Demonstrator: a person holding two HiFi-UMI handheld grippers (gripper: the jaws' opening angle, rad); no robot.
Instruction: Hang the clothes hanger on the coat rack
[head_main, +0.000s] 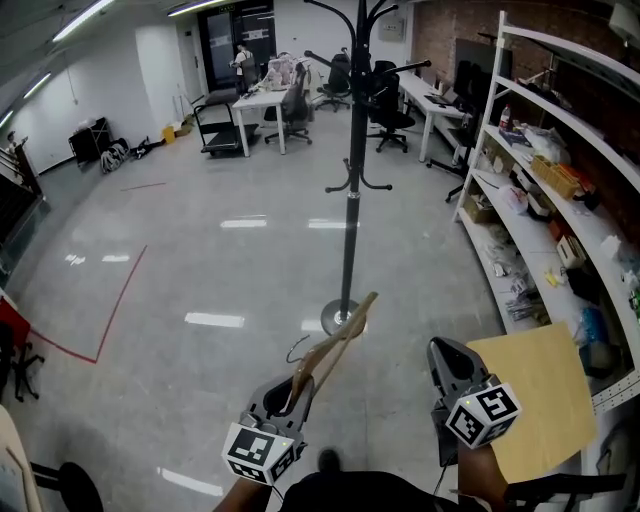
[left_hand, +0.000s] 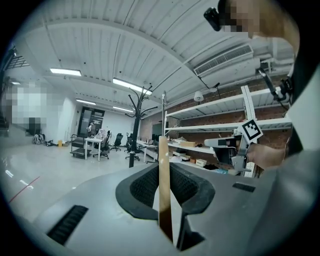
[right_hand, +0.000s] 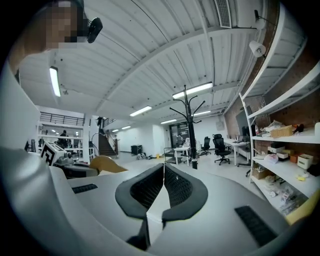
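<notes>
Left gripper (head_main: 292, 392) pinches the wooden clothes hanger (head_main: 338, 345) by one arm, with its hook (head_main: 293, 352) at 9 o'clock. Right gripper (head_main: 447, 362) is pressed together and empty. Coat rack (head_main: 350, 215) stands well apart at 12 o'clock. Recommended: walk closer, raise the hanger, keep the grip firm and turn the hook toward a free peg (head_main: 336, 187).

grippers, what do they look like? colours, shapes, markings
Both the left gripper and the right gripper have matte grey moulded bodies with black ribbed pads. Each carries a white cube printed with black square markers.
</notes>
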